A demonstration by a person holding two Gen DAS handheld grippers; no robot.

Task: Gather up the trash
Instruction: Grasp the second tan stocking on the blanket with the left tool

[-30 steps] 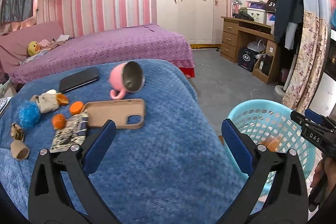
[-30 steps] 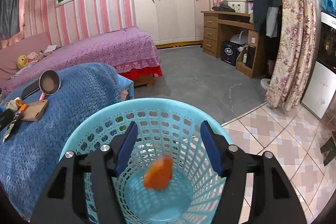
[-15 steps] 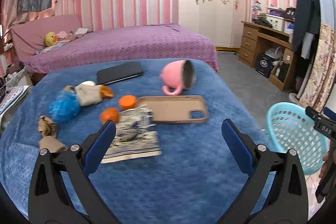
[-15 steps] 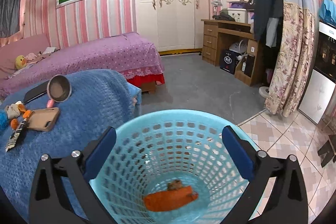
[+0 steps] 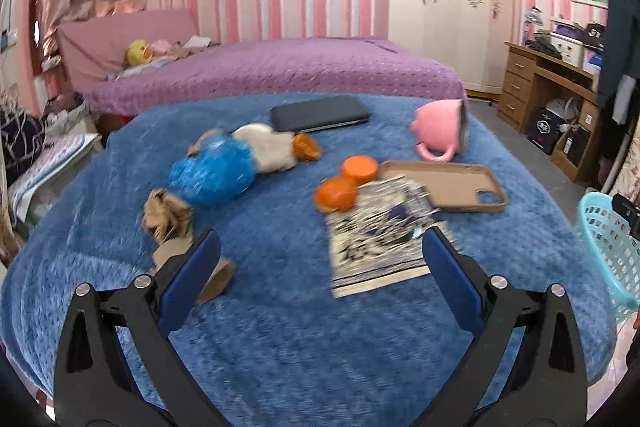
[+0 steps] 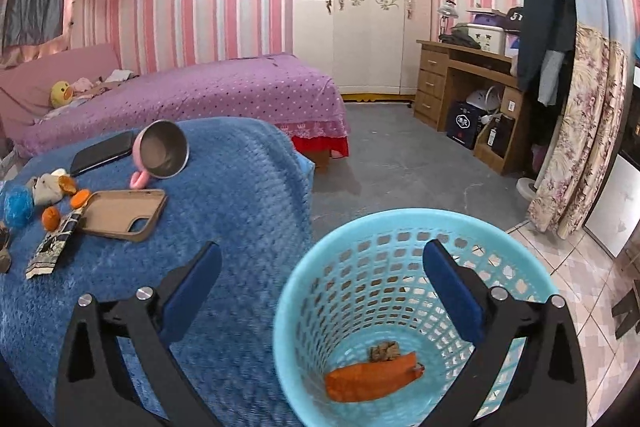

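Note:
My left gripper point(image 5: 320, 251) hangs open and empty over the blue blanket point(image 5: 280, 339). Ahead of it lie a patterned wrapper point(image 5: 376, 247), two orange peel pieces point(image 5: 346, 183), a blue crumpled bag point(image 5: 212, 175), a beige wad point(image 5: 272, 149) and brown paper scraps point(image 5: 168, 219). A brown scrap touches the left finger's tip. My right gripper point(image 6: 320, 271) is open and empty above the turquoise basket point(image 6: 400, 227), which holds an orange wrapper point(image 6: 372, 377) and a brown scrap point(image 6: 384, 351). The basket's rim point(image 5: 596, 211) shows at the left view's right edge.
On the blanket also lie a pink mug point(image 5: 440, 135) on its side, a tan phone case point(image 5: 444, 187) and a black phone point(image 5: 320, 113). Behind stands a purple bed point(image 5: 280, 75). A wooden desk point(image 6: 464, 83) and hanging clothes point(image 6: 548, 3) stand right, with grey floor point(image 6: 400, 171) between.
The orange wrapper dropped from my right gripper into the basket, and its jaws spread wide. My left gripper swung left from the basket toward the litter on the blanket.

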